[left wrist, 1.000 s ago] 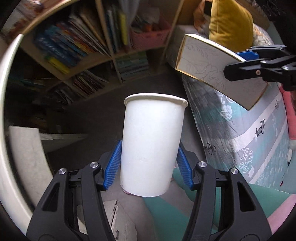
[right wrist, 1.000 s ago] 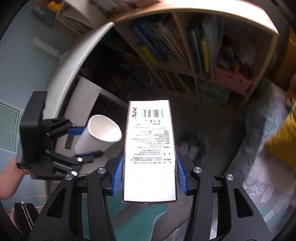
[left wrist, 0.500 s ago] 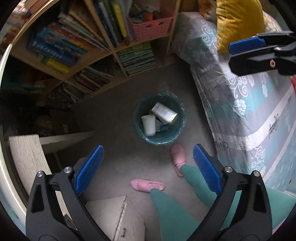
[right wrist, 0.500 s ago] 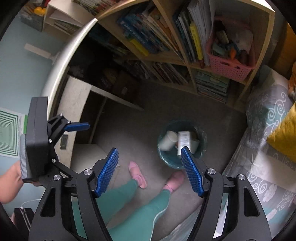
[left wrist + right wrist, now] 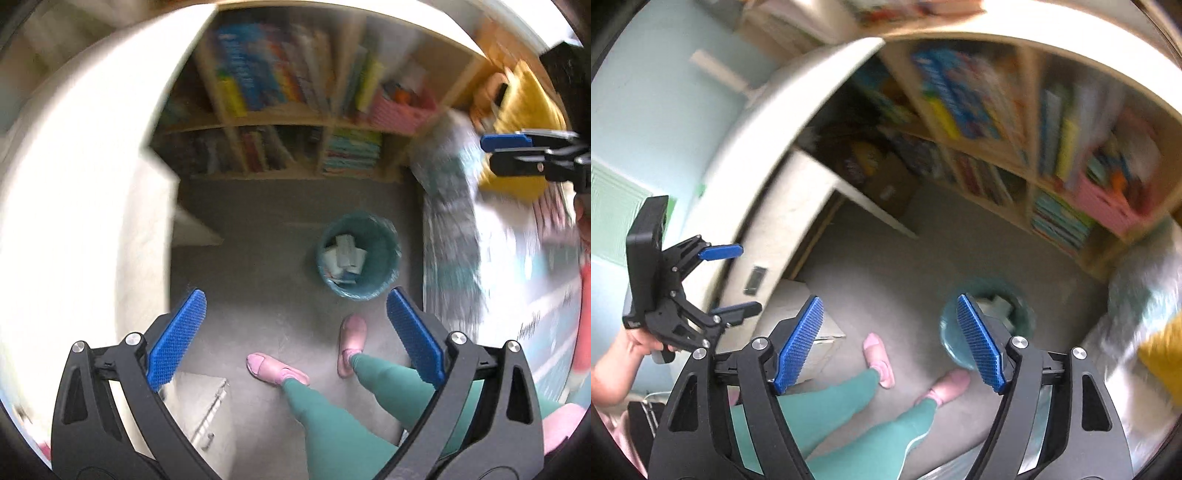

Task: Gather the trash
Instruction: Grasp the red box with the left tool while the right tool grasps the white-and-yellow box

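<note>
Both hand-held grippers hang over the floor with nothing between their blue pads. The left hand-held gripper has its jaws spread wide, and so does the right hand-held gripper.

The trash bin, a round teal bin lined with a thin bag, stands upright on the grey floor with its mouth facing up toward the cameras, close to the edge of the bed and in front of the bookshelf. Inside lies the trash: pale, mostly white pieces piled together, too blurred to tell which way any single piece points or where its long axis runs.

The left wrist view looks almost straight down into the bin and shows its contents; it also catches the right hand-held gripper's blue pad at the upper right, above the bed. In the right wrist view the trash bin is half hidden behind the right-side finger and smeared by motion, but this view shows the left hand-held gripper from the side, jaws apart, held out beside the white bench.

The person's green-clad legs and pink slippers stand on the floor just short of the bin.
</note>
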Demonstrator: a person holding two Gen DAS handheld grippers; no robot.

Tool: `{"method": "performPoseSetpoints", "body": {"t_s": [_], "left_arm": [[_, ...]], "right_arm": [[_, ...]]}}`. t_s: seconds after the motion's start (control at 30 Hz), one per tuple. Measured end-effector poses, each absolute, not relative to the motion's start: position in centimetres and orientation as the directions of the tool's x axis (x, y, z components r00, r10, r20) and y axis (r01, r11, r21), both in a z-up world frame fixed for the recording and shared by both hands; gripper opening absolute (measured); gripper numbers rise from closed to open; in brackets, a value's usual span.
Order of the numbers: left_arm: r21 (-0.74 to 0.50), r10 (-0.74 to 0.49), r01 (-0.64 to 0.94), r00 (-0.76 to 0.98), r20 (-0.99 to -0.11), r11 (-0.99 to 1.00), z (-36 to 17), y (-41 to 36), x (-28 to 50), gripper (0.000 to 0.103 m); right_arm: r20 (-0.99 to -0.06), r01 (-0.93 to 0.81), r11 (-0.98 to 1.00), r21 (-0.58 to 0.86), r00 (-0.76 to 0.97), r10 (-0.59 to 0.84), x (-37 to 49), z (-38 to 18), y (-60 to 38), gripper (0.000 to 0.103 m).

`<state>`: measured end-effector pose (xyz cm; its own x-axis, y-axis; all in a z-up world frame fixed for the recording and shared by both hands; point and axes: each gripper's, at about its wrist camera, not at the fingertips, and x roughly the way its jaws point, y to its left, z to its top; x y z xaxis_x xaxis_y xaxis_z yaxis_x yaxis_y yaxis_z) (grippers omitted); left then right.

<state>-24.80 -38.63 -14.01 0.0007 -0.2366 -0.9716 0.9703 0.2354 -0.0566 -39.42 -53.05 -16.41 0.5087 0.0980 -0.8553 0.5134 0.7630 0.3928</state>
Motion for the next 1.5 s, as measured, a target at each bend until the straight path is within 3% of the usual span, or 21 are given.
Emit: {"method": "performPoseSetpoints", "body": {"t_s": [0.3, 0.9, 1.1, 1.2, 1.5], "left_arm": [[0.012, -0.271, 0.854, 0.178, -0.946, 0.520, -9.6, -26.3, -14.2, 0.096], [0.081, -0.105, 0.464, 0.361, -0.927, 0.882, -8.6, -0.5, -0.2, 0.096], [0.077, -0.073, 0.389, 0.355, -0.932, 0.918, -9.8, 6.1, 3.1, 0.096], [0.016, -0.116, 0.364, 0.338, -0.934, 0.931, -10.7, 8.2, 4.8, 0.096], [-0.018, -0.167, 0.414, 0.327, -0.930, 0.910, -12.5, 9.6, 8.0, 0.096]], "right_arm": [[-0.819, 0.211, 0.906, 0.367, 0.536, 0.207, -22.6, -12.1, -45.3, 0.085], [-0.826, -0.260, 0.902, 0.344, 0.373, 0.422, 1.9, -12.4, -24.5, 0.086], [-0.816, -0.348, 0.844, 0.407, 0.276, 0.508, 7.6, -13.8, -17.9, 0.086], [-0.803, -0.389, 0.810, 0.438, 0.235, 0.547, 10.1, -14.4, -14.6, 0.086], [-0.785, -0.373, 0.760, 0.532, 0.119, 0.608, 17.5, -17.2, -7.7, 0.082]]}}
